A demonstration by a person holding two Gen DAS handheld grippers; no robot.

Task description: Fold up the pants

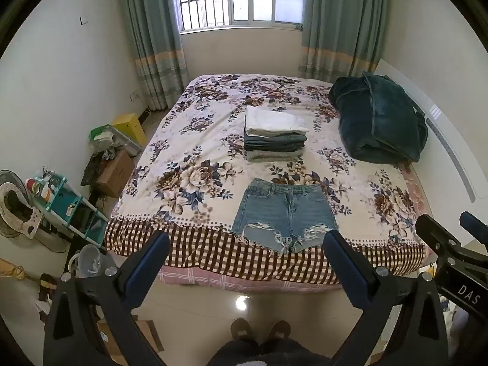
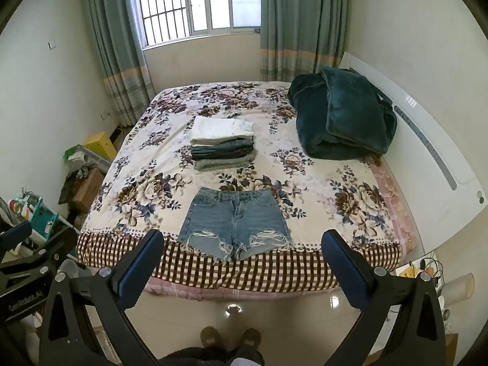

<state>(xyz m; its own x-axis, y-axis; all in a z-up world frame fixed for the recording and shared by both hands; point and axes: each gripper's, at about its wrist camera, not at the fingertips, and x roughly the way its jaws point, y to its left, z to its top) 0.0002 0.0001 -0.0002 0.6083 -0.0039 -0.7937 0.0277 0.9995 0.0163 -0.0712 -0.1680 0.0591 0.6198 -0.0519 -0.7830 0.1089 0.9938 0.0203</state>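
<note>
**Shorts flat on the bed, both grippers wide**

My left gripper (image 1: 245, 250) and my right gripper (image 2: 242, 244) are both spread wide and hold nothing. The denim shorts (image 2: 234, 222) lie flat at the near edge of the bed (image 2: 335, 262), at 12 o'clock from my fingers. Beyond them, also at 12 o'clock, stands a pile of folded clothes (image 2: 222, 143). A dark green blanket (image 2: 341, 119) lies at 2 o'clock.

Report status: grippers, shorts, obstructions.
Left gripper and right gripper open, empty, short of the bed. Denim shorts flat, unfolded. Folded stack behind; path clear.
</note>
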